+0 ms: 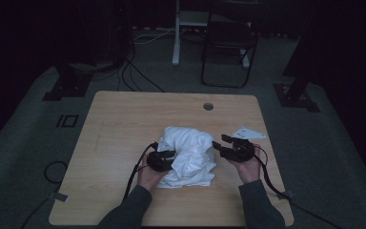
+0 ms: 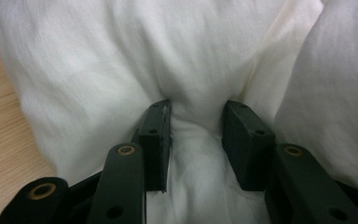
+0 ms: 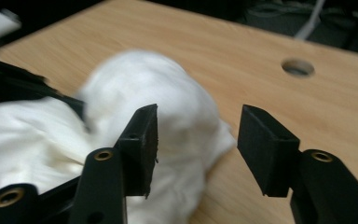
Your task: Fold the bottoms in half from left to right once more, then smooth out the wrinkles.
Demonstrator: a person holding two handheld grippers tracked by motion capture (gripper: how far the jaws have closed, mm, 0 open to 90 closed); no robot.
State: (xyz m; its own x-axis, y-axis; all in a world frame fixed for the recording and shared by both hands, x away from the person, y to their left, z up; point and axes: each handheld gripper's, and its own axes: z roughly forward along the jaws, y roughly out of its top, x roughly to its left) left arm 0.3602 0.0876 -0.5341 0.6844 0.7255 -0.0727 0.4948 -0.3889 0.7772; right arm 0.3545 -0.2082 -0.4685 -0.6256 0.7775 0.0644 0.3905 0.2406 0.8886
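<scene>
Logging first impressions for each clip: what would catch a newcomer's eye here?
A crumpled white cloth heaped near the front middle of the wooden table, bright against the dark room. The left hand-held gripper is pushed into its side, a fold bunched between its jaws. The right hand-held gripper is open beside the cloth's other side, nothing between its jaws.
</scene>
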